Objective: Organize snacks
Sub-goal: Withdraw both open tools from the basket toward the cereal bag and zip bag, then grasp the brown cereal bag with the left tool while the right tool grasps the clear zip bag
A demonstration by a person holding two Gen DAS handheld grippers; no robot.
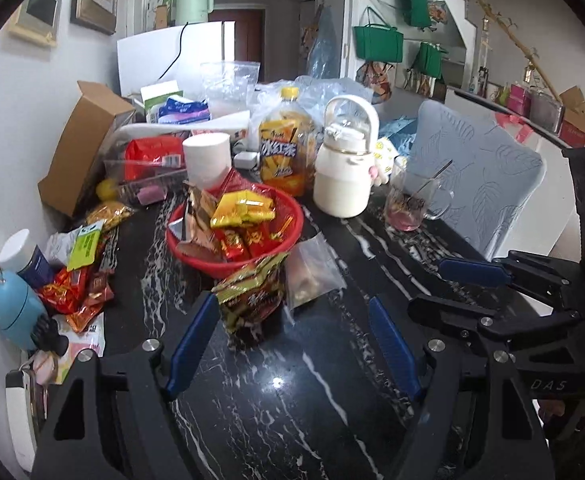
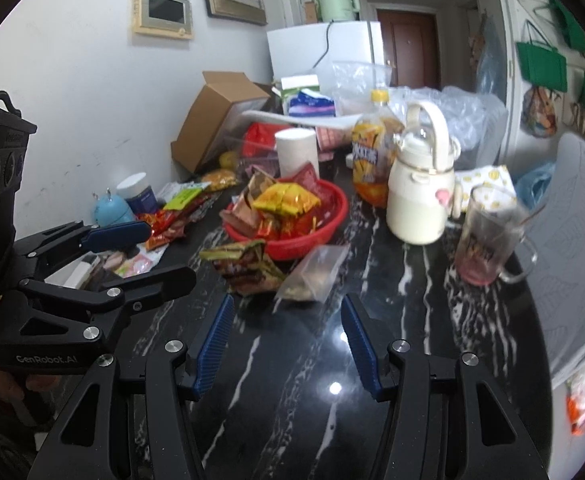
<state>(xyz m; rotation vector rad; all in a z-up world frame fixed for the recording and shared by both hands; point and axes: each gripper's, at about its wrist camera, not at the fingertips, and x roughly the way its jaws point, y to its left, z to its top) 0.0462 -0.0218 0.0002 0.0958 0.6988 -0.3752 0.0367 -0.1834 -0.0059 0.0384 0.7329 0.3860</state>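
The green-and-red snack packet [image 1: 252, 300] lies on the dark tabletop [image 1: 292, 400] just ahead of the left gripper [image 1: 288, 344], nearer its left finger, with the red basket [image 1: 232, 268] of snacks right behind it. Both pairs of fingers stand apart and empty, the right gripper [image 2: 288, 344] narrower. Likely risks: crinkly foil slipping aside under an off-centre pinch, or dragging along the clear bag [image 1: 312, 276] touching it; the glass mug [image 2: 488, 236] beyond the right fingers could be knocked.
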